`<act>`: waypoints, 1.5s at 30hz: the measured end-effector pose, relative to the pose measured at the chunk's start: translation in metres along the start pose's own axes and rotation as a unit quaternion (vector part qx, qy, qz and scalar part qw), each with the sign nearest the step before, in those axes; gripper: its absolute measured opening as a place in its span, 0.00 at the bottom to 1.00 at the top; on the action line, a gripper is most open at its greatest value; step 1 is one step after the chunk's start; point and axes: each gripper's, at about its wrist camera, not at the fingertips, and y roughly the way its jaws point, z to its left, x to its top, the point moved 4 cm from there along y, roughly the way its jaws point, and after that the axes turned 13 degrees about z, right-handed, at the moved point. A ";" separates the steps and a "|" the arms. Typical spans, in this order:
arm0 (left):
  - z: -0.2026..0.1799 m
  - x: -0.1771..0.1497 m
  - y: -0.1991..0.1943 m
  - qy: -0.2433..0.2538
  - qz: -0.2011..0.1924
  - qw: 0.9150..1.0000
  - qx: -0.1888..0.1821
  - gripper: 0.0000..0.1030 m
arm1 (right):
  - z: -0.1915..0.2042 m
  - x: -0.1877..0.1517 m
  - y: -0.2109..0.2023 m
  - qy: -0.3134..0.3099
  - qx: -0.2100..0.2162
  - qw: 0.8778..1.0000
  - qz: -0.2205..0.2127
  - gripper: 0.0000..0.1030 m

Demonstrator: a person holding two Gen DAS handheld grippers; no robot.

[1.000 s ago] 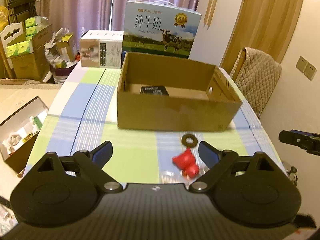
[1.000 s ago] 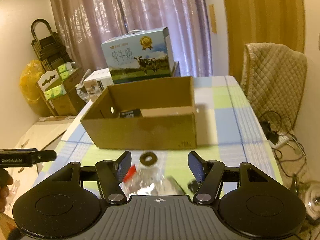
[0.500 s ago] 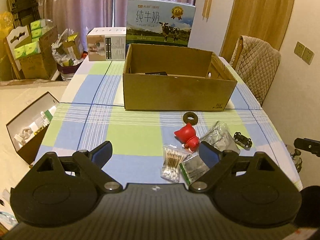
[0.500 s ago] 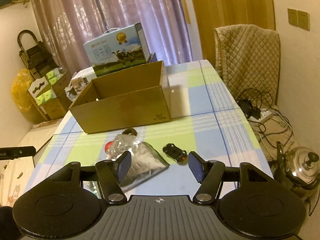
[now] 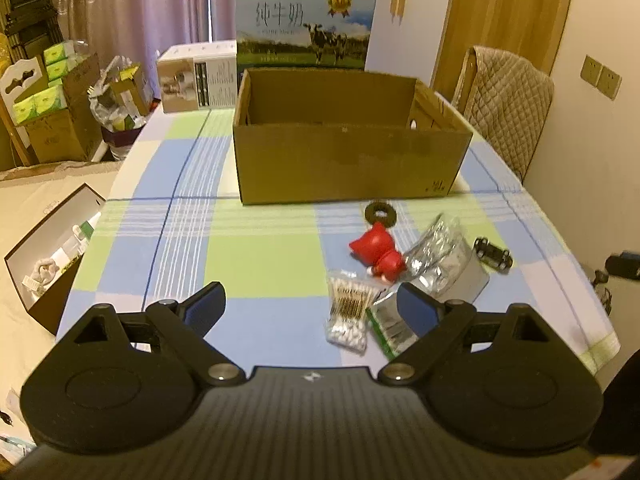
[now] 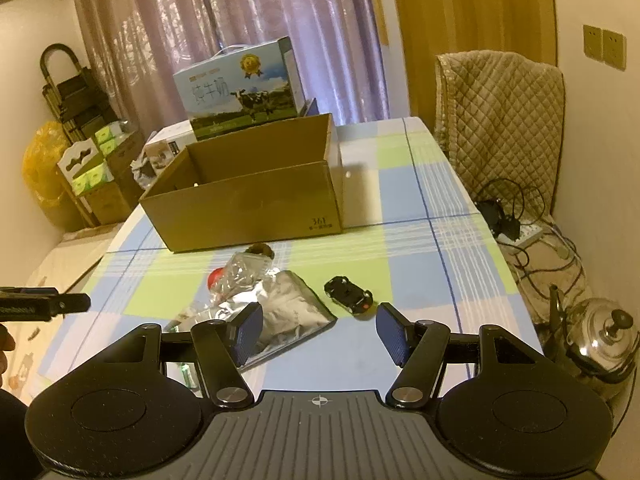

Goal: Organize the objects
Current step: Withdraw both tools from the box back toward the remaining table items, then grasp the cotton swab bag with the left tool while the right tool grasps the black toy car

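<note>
Both spread wide, nothing held: left gripper (image 5: 312, 305), right gripper (image 6: 319, 332). Near open brown cardboard box (image 5: 348, 160): crinkly silver foil pouch (image 6: 286, 312), small black toy car (image 6: 349, 295). Likely to slip if pinched shallowly.

Table (image 5: 260, 264) w/ blue-green check cloth. Far: open cardboard box (image 5: 344, 172), milk carton (image 5: 306, 26) & white box (image 5: 196, 80) behind. Near right: black ring (image 5: 380, 212), red toy (image 5: 378, 252), foil bags (image 5: 440, 256), toy car (image 5: 493, 255), cotton swabs (image 5: 349, 312).

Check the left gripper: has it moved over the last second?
Yes. The left gripper has pulled back from the cardboard box, which looks smaller and farther now; more table clutter shows.
</note>
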 end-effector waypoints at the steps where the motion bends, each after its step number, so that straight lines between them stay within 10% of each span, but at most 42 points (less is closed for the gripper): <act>1: 0.000 -0.001 0.005 0.005 0.004 1.000 0.002 0.87 | 0.001 0.000 0.002 -0.001 -0.002 1.000 0.001 0.58; 31: -0.022 0.001 0.146 0.134 0.105 0.984 -0.045 0.65 | -0.042 0.029 0.141 0.006 -0.015 0.998 0.062 0.58; 38: -0.023 0.009 0.161 0.129 0.099 0.986 -0.042 0.37 | -0.042 0.040 0.155 -0.033 -0.031 0.997 0.056 0.58; 45: 0.000 0.020 0.166 0.093 0.086 0.992 -0.010 0.30 | -0.044 0.040 0.169 -0.064 -0.027 0.995 0.071 0.58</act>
